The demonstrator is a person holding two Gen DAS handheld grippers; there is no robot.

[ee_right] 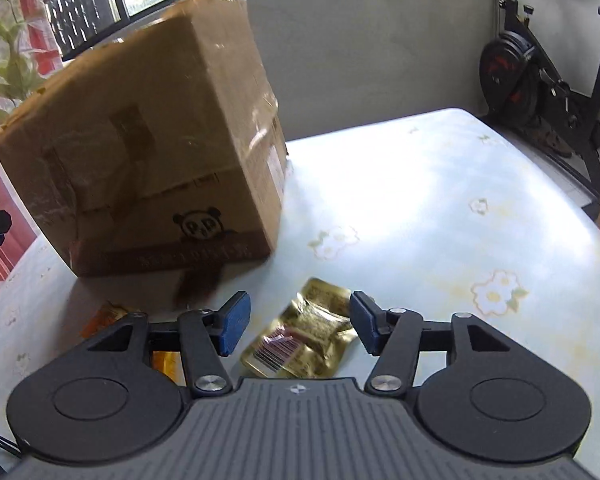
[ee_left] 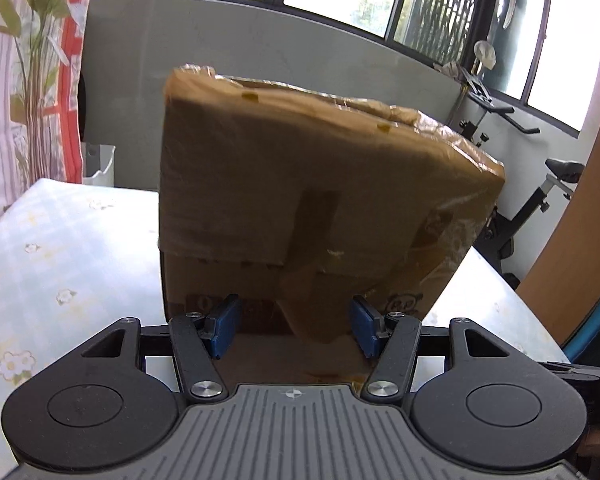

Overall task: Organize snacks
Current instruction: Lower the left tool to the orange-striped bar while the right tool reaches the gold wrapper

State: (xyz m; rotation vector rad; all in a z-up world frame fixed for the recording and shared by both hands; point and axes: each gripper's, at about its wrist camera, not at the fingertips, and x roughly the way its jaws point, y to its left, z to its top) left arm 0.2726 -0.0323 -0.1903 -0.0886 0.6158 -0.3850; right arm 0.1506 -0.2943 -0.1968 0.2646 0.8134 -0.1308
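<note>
- The right gripper [ee_right: 296, 326] is hanging over the gold snack packet [ee_right: 300, 336], jaws spread wide, blue pads standing clear on either side and pinching nothing.
- That packet is lying flat on the flowered tablecloth [ee_right: 420, 200], right between and just under the fingertips, barcode face up.
- Its long axis is running diagonally from the claw's near-left out to its far-right, the far end pointing away past the right pad, so it is sitting skewed to the jaw line.
- To do the pickup well, I'd judge the claw is needing a small roll so the pads close across the packet's short width, then a low dip to catch the crinkly foil, which is looking slippery.
- An orange packet [ee_right: 104, 318] is peeking out just left of the claw, mostly hidden behind the finger linkage.
- The cardboard box [ee_right: 148, 148] is standing ahead and to the left of the right claw, leaning in this fisheye view.
- The left gripper [ee_left: 296, 326] is spread too, pads apart right at the box's lower face; whether they are touching it I cannot tell.
</note>
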